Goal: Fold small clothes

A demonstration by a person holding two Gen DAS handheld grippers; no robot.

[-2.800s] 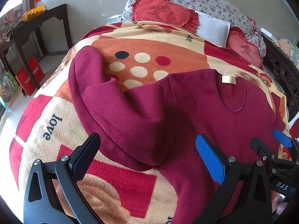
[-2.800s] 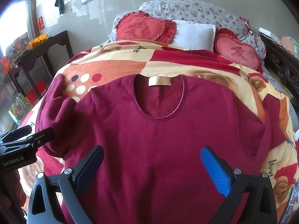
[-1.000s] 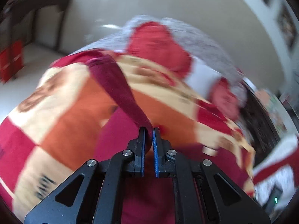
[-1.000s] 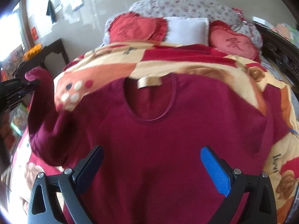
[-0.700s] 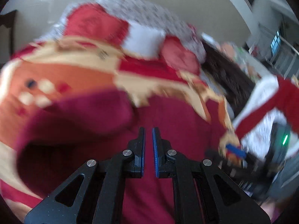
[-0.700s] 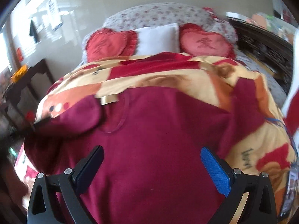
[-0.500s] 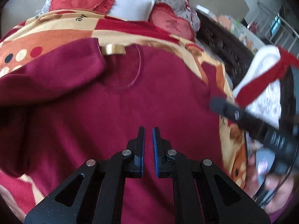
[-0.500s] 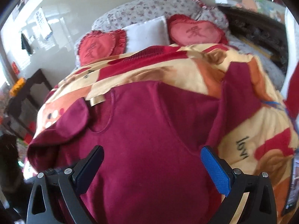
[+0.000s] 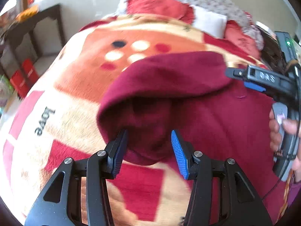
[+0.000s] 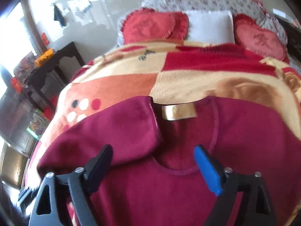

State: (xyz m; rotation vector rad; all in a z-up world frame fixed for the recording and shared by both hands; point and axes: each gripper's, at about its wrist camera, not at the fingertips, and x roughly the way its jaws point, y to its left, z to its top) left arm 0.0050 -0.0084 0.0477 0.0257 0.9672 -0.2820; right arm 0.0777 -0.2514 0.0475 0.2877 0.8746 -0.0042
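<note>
A dark red sweater (image 10: 235, 146) lies flat on a patterned blanket (image 10: 188, 82), collar and gold label (image 10: 178, 112) facing me. Its left sleeve (image 10: 116, 131) is folded over onto the chest, the cuff beside the collar. In the left wrist view the folded sleeve (image 9: 169, 75) forms a thick hump. My left gripper (image 9: 149, 150) is open at the fold of that sleeve, holding nothing. My right gripper (image 10: 153, 163) is open above the collar and sleeve cuff, empty; it also shows in the left wrist view (image 9: 263, 81).
Red heart cushions (image 10: 154, 26) and a white pillow (image 10: 210, 26) lie at the head of the bed. A dark side table (image 10: 56, 60) stands left of the bed, with red boxes (image 9: 22, 75) on the floor. A dark carved bed frame (image 9: 270, 56) runs along the right.
My left gripper carried the left sleeve up and over onto the chest, then opened and let it go. My right gripper moved forward toward the collar.
</note>
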